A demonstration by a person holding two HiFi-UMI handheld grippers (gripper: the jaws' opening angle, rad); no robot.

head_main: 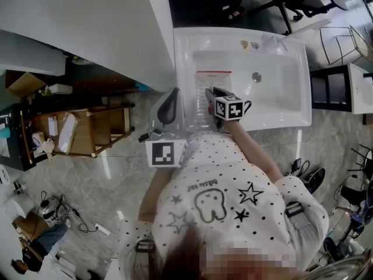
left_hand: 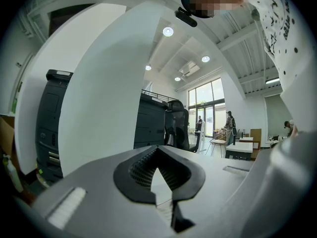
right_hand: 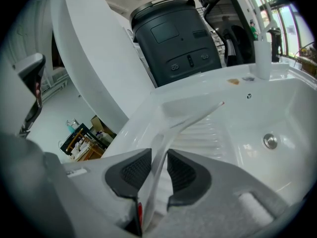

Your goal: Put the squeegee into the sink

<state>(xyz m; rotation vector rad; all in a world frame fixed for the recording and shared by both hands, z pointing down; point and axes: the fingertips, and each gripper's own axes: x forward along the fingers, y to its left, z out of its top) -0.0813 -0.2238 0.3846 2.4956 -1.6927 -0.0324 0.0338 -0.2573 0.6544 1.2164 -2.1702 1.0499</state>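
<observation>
A: Right gripper (right_hand: 158, 151), jaw state?

B: Jaws stood partly apart, a narrow-to-middling gap. The clear handle of the squeegee (right_hand: 166, 138) ran up between the two black pads. It lay close along the pad at 9 o'clock, and a sliver of daylight showed on the 3 o'clock side. Whether the near pad actually touched the handle I could not settle, as the plastic is see-through there. No clamping seen.

A: Where was the squeegee itself?

B: In the head view the squeegee (head_main: 211, 81) reached from the right gripper (head_main: 208, 95) toward 12 o'clock. It was inside the white sink (head_main: 291, 92), over the ribbed floor of the basin. The red-edged blade was at the far end. The drain (head_main: 256, 77) sat at 3 o'clock of the blade, apart from it.

A: Left gripper (left_hand: 157, 150)?

B: Pads met at the tips and nothing was between them. It pointed level, away from the basin. In the head view the left gripper (head_main: 169, 107) was just beside the sink's rim, at 9 o'clock of the right one.
</observation>
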